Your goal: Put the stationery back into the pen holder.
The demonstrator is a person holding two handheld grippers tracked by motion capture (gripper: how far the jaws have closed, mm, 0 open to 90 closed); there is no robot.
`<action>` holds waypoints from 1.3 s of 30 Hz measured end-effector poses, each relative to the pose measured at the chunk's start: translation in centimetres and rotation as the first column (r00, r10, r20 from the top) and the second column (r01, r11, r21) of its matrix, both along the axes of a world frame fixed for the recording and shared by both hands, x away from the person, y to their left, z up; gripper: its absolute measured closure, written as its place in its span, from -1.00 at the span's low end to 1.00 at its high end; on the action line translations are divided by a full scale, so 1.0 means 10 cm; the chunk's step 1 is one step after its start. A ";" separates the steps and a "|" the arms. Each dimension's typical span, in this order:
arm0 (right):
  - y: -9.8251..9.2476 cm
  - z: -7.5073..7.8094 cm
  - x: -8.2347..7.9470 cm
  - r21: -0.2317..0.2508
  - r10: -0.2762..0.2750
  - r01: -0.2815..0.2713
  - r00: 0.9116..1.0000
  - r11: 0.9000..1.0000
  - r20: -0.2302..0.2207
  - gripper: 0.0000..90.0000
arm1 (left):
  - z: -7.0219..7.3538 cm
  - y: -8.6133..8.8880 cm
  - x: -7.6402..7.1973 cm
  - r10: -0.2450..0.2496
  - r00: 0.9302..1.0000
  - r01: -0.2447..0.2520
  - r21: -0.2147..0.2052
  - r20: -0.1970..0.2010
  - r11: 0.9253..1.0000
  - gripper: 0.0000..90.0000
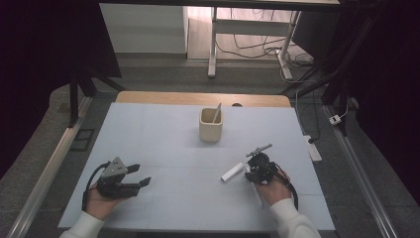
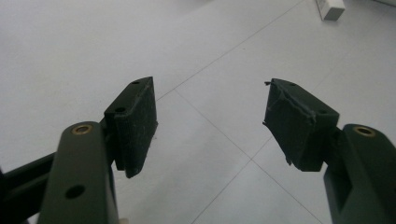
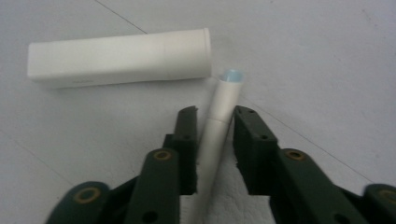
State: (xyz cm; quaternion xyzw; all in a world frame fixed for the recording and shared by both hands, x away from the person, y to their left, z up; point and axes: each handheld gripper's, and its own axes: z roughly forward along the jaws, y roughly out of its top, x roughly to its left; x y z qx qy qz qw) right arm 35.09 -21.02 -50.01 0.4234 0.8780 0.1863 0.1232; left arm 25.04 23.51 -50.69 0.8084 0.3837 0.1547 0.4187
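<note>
A white pen (image 3: pixel 219 116) with a pale blue tip lies on the table between the jaws of my right gripper (image 3: pixel 215 114). The left pad is against it and a thin gap shows at the right pad. In the high view my right gripper (image 1: pixel 250 171) is at the front right, with the pen's (image 1: pixel 258 193) tail running back under the hand. A white rectangular case (image 3: pixel 119 57) lies just past the pen's tip; in the high view the case (image 1: pixel 233 172) is left of the gripper. My left gripper (image 1: pixel 142 174) rests at the front left, and its jaws (image 2: pixel 210 116) stand wide apart with nothing between them.
A cream cup (image 1: pixel 210 126) stands at the middle back of the pale blue table mat (image 1: pixel 163 144), with a light pen (image 1: pixel 217 113) leaning inside it. A dark pen (image 1: pixel 259 148) lies just behind my right gripper. A white power strip (image 1: pixel 313 148) lies off the mat's right edge.
</note>
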 end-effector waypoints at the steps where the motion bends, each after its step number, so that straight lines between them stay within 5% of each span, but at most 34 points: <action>1: 0.00 0.00 0.00 -0.005 -0.006 0.006 1.000 1.000 0.002 0.70 | 0.00 0.00 0.00 0.000 1.000 0.000 0.000 0.000 1.000 -0.26; 13: -0.04 0.01 0.01 -0.031 -0.003 0.004 1.000 0.999 0.022 0.73 | 0.00 0.02 -0.01 0.005 1.000 -0.005 -0.002 0.003 1.000 -0.26; 39: -0.21 0.31 -0.06 0.111 0.004 -0.019 0.991 0.994 0.135 0.73 | 0.00 0.03 -0.01 0.009 1.000 -0.009 -0.004 0.003 1.000 -0.26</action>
